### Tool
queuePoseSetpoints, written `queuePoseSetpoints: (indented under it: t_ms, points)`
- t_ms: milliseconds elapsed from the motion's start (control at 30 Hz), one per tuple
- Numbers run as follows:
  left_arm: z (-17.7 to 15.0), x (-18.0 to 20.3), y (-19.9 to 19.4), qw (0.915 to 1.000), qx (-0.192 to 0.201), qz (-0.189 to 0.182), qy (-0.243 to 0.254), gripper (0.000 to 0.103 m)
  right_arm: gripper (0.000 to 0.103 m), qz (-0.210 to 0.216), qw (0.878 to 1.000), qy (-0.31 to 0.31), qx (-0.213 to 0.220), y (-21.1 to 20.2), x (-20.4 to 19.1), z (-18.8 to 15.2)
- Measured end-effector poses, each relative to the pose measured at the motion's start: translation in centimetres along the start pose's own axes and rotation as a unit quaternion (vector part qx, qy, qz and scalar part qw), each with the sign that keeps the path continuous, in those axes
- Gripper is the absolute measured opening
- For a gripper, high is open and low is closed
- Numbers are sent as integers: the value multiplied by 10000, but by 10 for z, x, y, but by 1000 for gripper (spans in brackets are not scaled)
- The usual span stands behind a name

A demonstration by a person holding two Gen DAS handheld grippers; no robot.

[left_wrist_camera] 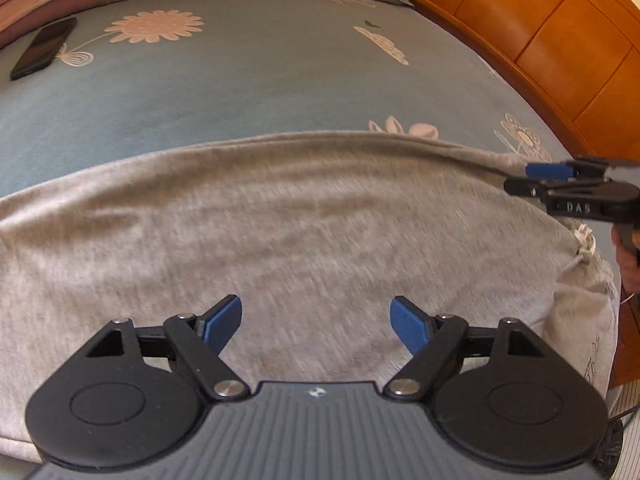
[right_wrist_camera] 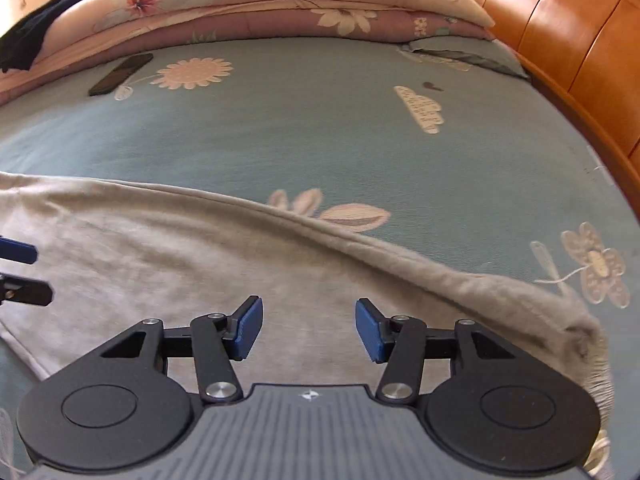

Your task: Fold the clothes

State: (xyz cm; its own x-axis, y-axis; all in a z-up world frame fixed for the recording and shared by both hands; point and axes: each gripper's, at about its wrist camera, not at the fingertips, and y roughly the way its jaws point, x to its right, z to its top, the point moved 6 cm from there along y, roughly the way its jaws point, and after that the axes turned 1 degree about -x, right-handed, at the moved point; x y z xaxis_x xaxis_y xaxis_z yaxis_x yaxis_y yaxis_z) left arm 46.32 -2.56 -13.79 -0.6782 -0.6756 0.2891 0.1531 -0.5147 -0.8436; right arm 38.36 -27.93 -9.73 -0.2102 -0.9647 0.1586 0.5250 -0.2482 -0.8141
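Open left tool (left_wrist_camera: 316, 322) over grey garment (left_wrist_camera: 280, 220), far edge (left_wrist_camera: 320, 136), bedsheet (left_wrist_camera: 240, 80) beyond

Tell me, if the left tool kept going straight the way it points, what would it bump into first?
Most likely the light grey knit garment spread on the blue-grey flowered bedsheet. The left tool points down at it with open jaws and nothing between them. How far above the cloth it is cannot be told.
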Motion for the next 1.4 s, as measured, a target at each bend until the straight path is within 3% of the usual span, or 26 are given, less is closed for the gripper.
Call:
queuePoseSetpoints:
  t_ms: [100,200,400,433,467,533,600,667,767,900,967,1033,1233,1333,1400]
  points:
    - [-10,26,7,9997,-191,-113,35,81,57,-685,9932,-932,97,5,47,-11]
    - [-13,45,8,9996,-258,-53,80,81,57,-981,9738,-2053,46,17,81,-27]
    - [-2,88,23,9994,-318,-87,-66,81,55,-460,9398,-3386,-92,48,122,-48]
    - [1,97,28,9994,-323,-112,-57,81,41,-240,9386,-3438,-138,52,128,-47]
    - [3,106,32,9994,-329,-137,-46,81,15,47,9417,-3358,-202,55,134,-45]
    - [7,124,42,9993,-343,-119,18,81,12,792,9572,-2753,-420,61,152,-32]
    - [12,141,52,9992,-356,-172,105,81,12,1240,9671,-2152,-544,72,173,-18]
    - [20,157,61,9988,-327,-270,227,81,12,1703,9705,-1536,-747,87,192,-7]
    - [45,176,77,9980,-164,-332,517,81,13,2392,9613,-629,-1216,122,212,0]
    - [91,193,105,9965,136,-455,685,81,18,3218,9329,637,-1484,145,238,1]
    - [111,194,124,9967,207,-397,673,81,45,3286,9318,765,-1336,136,246,-5]
    - [126,190,140,9971,189,-307,674,81,61,3134,9400,777,-1100,122,254,-12]
    - [148,184,166,9979,37,-282,586,82,63,2791,9525,1096,-537,87,293,-40]
    - [149,189,169,9972,-7,-213,721,83,63,2898,9481,1131,-662,92,294,-59]
    - [148,193,168,9965,6,-194,815,83,49,2816,9510,1144,-559,95,292,-64]
